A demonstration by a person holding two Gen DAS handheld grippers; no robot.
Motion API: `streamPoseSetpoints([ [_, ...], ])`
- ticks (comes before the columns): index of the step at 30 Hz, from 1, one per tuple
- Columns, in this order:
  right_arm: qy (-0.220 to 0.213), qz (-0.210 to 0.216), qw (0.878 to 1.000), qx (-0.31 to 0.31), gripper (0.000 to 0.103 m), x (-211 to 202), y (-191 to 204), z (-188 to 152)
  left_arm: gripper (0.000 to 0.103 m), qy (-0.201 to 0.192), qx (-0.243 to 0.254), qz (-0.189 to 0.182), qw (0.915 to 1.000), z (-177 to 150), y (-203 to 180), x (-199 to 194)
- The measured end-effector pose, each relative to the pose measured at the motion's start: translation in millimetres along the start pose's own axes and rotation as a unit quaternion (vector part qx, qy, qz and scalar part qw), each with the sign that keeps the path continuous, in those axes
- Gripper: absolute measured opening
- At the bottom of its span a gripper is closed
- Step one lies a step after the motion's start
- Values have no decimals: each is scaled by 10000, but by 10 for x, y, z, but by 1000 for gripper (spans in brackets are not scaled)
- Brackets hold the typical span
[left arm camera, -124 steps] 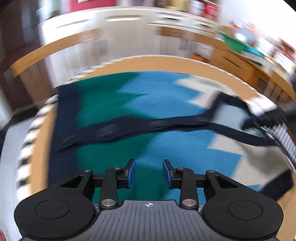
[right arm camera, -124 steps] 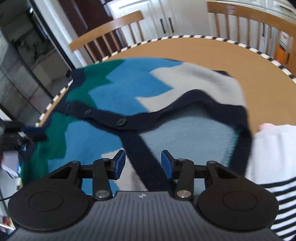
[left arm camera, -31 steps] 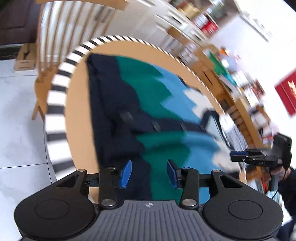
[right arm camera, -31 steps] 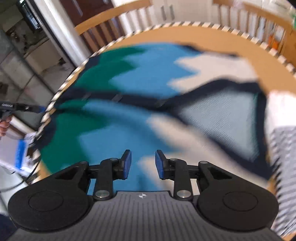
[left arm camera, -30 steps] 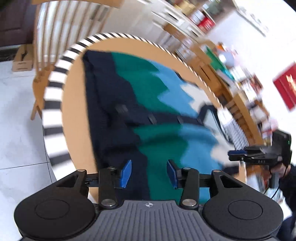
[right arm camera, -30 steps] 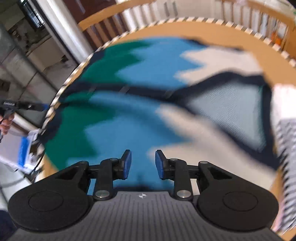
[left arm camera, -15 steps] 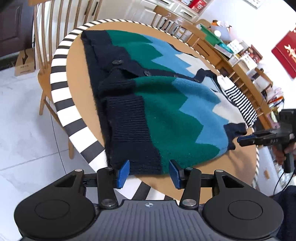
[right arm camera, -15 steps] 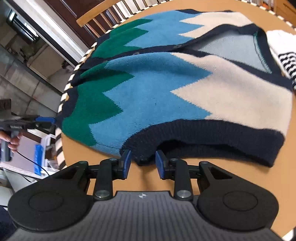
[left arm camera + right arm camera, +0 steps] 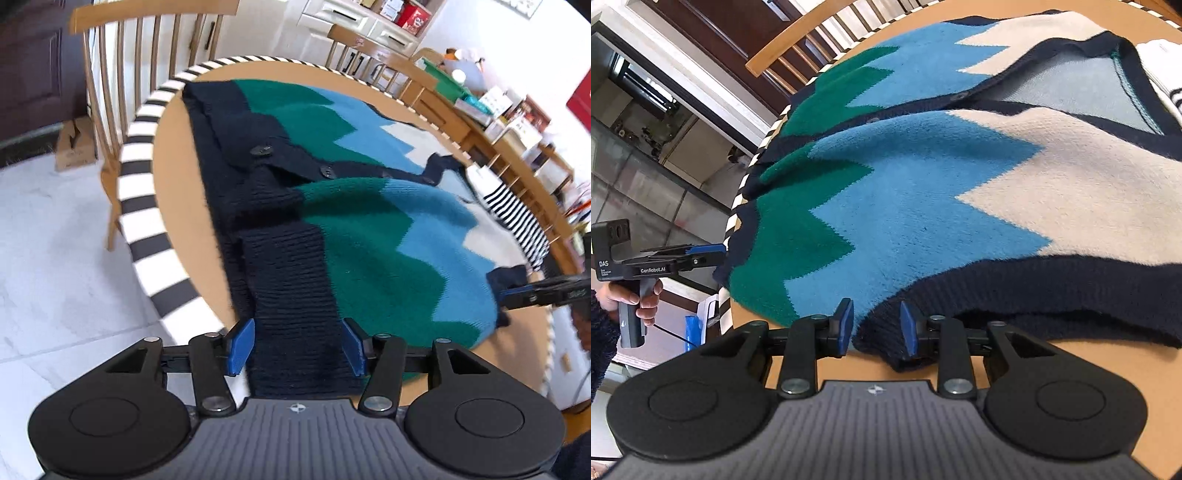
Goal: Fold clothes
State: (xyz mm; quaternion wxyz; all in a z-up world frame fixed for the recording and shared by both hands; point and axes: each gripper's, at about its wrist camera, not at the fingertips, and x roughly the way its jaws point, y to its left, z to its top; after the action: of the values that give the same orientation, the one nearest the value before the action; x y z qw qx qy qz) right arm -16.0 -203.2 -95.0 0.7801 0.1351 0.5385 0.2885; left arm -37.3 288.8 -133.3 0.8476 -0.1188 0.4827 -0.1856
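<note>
A knitted cardigan (image 9: 388, 240) in navy, green, blue and cream zigzags lies spread flat on the round wooden table (image 9: 177, 184). My left gripper (image 9: 297, 345) hovers at the table's edge. Its jaws are closing slightly, and the navy ribbed hem lies between the blue pads without being pinched. In the right wrist view the cardigan (image 9: 923, 184) fills the frame. My right gripper (image 9: 877, 326) is closing around a navy ribbed edge near the table (image 9: 1108, 369) front. A sliver of gap shows at the left pad. Each gripper also shows in the other's view: right gripper (image 9: 535, 291), left gripper (image 9: 701, 254).
A black-and-white striped garment (image 9: 517, 210) lies beyond the cardigan's neckline. The table rim (image 9: 140, 199) is striped too. Wooden chairs (image 9: 147, 37) ring the table, and another chair (image 9: 798, 40) stands at the far side. A cardboard box (image 9: 74, 144) sits on the tiled floor, with cluttered shelves (image 9: 498, 110) behind.
Both grippers have dropped and moved in toward the cardigan's edges. The navy hem now lies between the left pads, and the navy ribbed edge between the right pads.
</note>
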Motion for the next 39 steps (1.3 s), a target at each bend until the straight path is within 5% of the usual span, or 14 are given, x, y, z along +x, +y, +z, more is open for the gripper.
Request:
streamPoseSetpoints([
  [5,7,42,10000,28,6,17,0,34,14,168,161,-341,9991,-21,-73,74],
  [12,-47,233,9997,61,2,-107,-6,22,6,263,195,-442,9985,-98,-81,46],
  [17,51,80,9994,333,11,-168,-131,-71,29,141,79,-209,9997,-177,-20,-78],
  [22,34,72,9962,863,33,-182,-326,-153,46,92,-197,-193,9996,-169,45,-110],
  [26,-65,242,9935,1112,33,-101,-399,-134,52,54,-311,-269,9991,-144,65,-79],
  [32,-46,304,9920,1221,31,26,-416,-108,52,-39,-12,88,10000,-116,38,-82],
  [39,-40,427,9920,1189,32,91,-387,-77,55,-175,-432,64,9989,-18,174,39],
])
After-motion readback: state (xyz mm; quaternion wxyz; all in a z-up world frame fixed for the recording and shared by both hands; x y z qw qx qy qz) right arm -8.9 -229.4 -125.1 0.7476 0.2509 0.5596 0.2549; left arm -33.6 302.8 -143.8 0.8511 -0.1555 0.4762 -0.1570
